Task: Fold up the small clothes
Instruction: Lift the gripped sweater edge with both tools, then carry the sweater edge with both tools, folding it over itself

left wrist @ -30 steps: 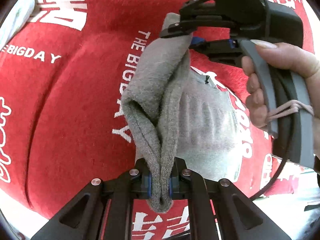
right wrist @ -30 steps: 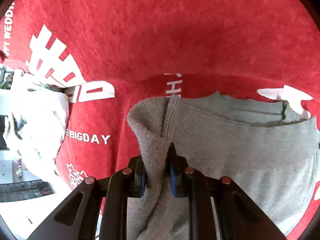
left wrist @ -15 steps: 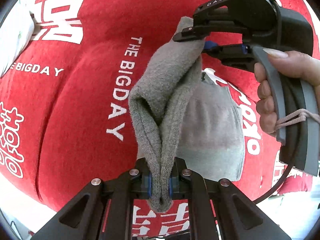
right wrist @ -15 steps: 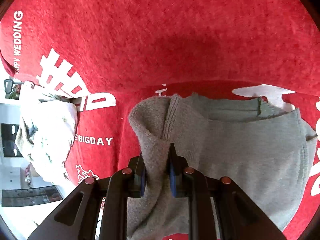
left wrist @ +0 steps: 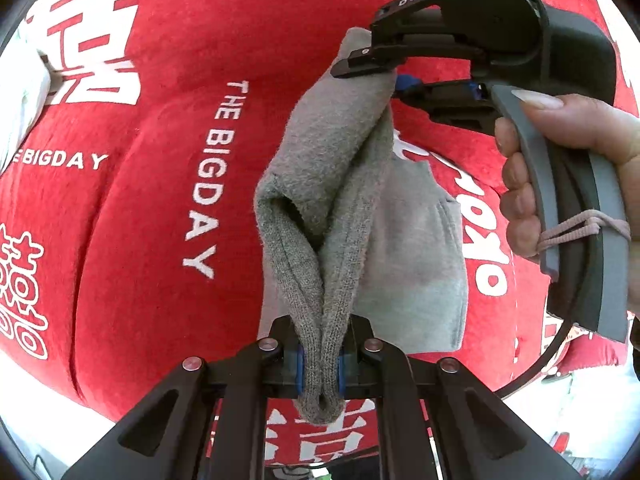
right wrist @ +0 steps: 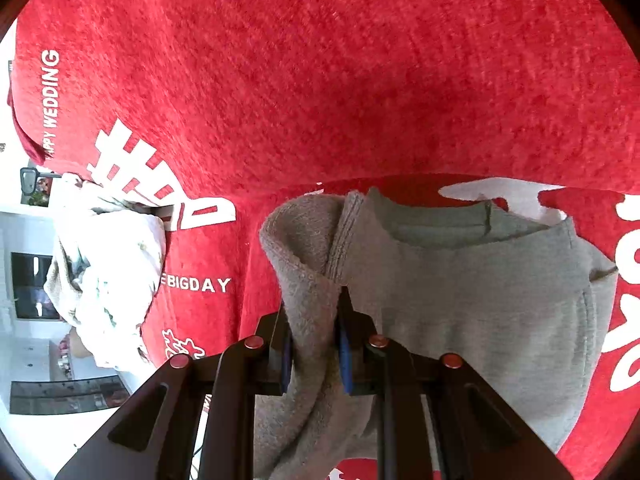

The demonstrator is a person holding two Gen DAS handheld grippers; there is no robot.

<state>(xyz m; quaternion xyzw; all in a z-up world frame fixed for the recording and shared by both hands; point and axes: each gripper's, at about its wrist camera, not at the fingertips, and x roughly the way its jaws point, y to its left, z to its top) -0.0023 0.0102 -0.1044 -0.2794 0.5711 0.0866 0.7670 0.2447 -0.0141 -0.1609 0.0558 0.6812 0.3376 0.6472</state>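
A small grey knit garment hangs in the air between my two grippers above a red blanket. My left gripper is shut on one bunched edge of it. My right gripper shows in the left wrist view at upper right, shut on the other end. In the right wrist view the right gripper pinches a fold of the garment, whose body hangs to the right with the neck opening at the top.
The red blanket has white printed letters and covers the surface below. A white patterned cloth lies bunched at its left edge. A person's hand holds the right gripper's handle.
Both grippers have lifted the garment higher off the blanket. The blanket looks farther away, and more of the garment's body hangs free. The grips have not changed.
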